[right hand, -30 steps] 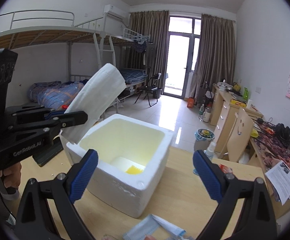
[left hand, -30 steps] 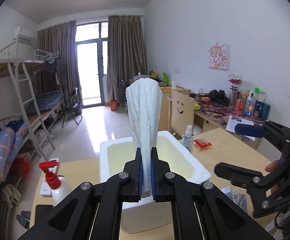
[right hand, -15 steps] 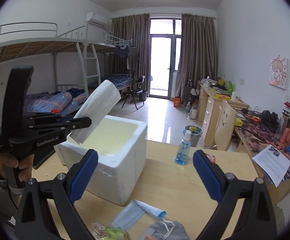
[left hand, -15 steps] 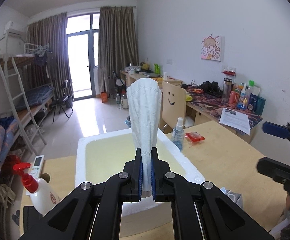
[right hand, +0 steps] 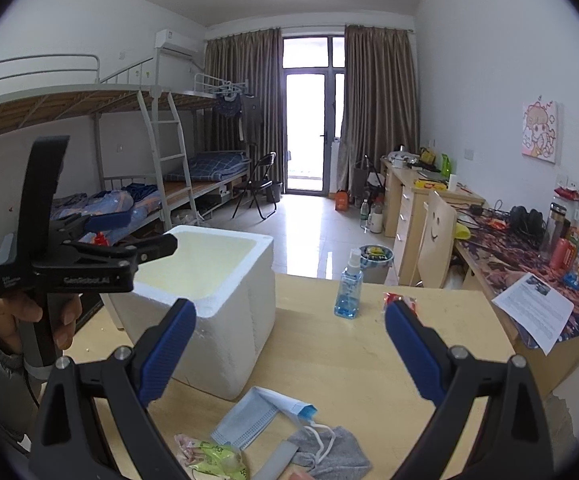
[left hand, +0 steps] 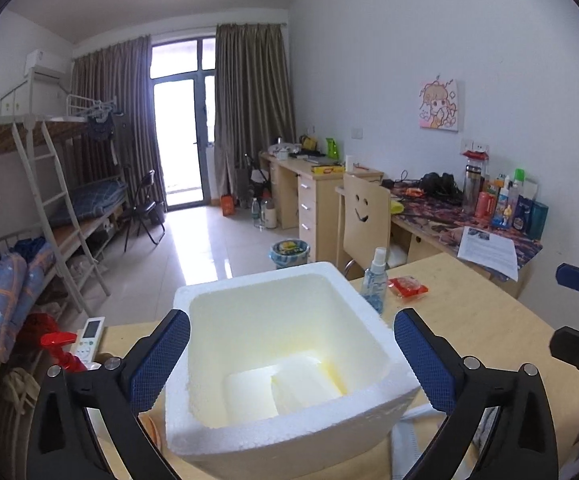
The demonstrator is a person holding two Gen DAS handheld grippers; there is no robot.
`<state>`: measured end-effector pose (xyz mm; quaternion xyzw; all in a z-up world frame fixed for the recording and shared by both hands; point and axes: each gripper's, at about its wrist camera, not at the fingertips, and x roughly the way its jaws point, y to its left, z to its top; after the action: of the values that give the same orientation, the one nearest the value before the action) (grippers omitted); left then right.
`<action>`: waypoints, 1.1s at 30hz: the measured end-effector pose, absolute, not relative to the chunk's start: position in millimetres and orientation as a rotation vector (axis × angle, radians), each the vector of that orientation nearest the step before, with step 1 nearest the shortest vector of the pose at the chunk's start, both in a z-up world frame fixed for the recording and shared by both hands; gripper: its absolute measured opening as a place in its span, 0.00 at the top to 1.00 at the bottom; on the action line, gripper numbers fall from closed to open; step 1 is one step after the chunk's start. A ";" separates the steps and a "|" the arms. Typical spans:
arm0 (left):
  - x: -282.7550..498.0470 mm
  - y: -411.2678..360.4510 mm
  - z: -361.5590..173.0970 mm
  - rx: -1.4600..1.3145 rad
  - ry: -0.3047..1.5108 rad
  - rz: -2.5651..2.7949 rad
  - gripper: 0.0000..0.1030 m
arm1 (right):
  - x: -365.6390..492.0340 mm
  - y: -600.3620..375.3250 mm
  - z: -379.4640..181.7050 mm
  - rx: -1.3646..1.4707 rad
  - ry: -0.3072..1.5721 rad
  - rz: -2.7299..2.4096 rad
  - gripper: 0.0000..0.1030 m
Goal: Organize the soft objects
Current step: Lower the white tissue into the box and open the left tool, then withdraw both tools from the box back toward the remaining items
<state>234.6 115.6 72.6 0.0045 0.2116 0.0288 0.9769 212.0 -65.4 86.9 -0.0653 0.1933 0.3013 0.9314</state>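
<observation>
A white foam box (left hand: 369, 332) stands open on the wooden table; it also shows in the right wrist view (right hand: 233, 304). My left gripper (left hand: 289, 354) is open and empty over the box; it also shows in the right wrist view (right hand: 129, 236). White cloth pieces (left hand: 285, 390) lie flat on the box floor. My right gripper (right hand: 289, 346) is open and empty above the table, right of the box. A blue face mask (right hand: 257, 416) and a grey cloth (right hand: 329, 454) lie on the table just below it.
A blue spray bottle (right hand: 348, 286) and a red packet (left hand: 407, 286) stand behind the box. A green snack packet (right hand: 213, 458) lies near the mask. A red-topped spray bottle (left hand: 63, 350) and a remote (left hand: 89, 334) are left of the box.
My left gripper has opened and let go of the white cloth, which now lies inside the box. The right gripper has drawn back from the box.
</observation>
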 end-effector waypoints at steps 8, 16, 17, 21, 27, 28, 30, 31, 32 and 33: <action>213.3 106.1 86.8 0.014 0.393 0.050 0.01 | 195.9 -71.6 92.4 -0.118 0.373 0.627 0.05; 179.1 97.4 95.5 0.013 0.367 0.064 0.01 | 164.9 -79.9 105.5 -0.107 0.333 0.640 0.05; 173.6 96.7 97.3 0.012 0.359 0.066 0.01 | 162.3 -81.9 106.6 -0.104 0.329 0.645 0.05; 150.6 89.3 103.4 0.010 0.343 0.052 0.01 | 140.0 -87.5 110.4 -0.097 0.303 0.660 0.05; 117.7 73.1 108.6 0.016 0.308 0.040 0.01 | 110.8 -96.8 111.3 -0.084 0.278 0.667 0.05; 113.1 71.4 109.2 0.017 0.303 0.038 0.01 | 105.9 -98.6 111.7 -0.080 0.273 0.667 0.05; 102.3 67.0 110.3 0.016 0.290 0.034 0.01 | 97.5 -101.8 111.5 -0.075 0.265 0.668 0.05; 96.3 64.9 110.7 0.016 0.285 0.029 0.01 | 93.0 -103.1 110.9 -0.076 0.264 0.666 0.05; 89.8 61.6 110.7 0.016 0.278 0.022 0.01 | 89.5 -103.5 110.5 -0.078 0.263 0.663 0.05; 85.1 59.6 110.4 0.018 0.273 0.016 0.01 | 85.5 -104.5 109.9 -0.080 0.262 0.661 0.05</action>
<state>85.1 59.6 110.4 0.0092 0.1361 0.0080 0.9906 85.5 -104.5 109.9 -0.0390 0.1282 0.3234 0.9367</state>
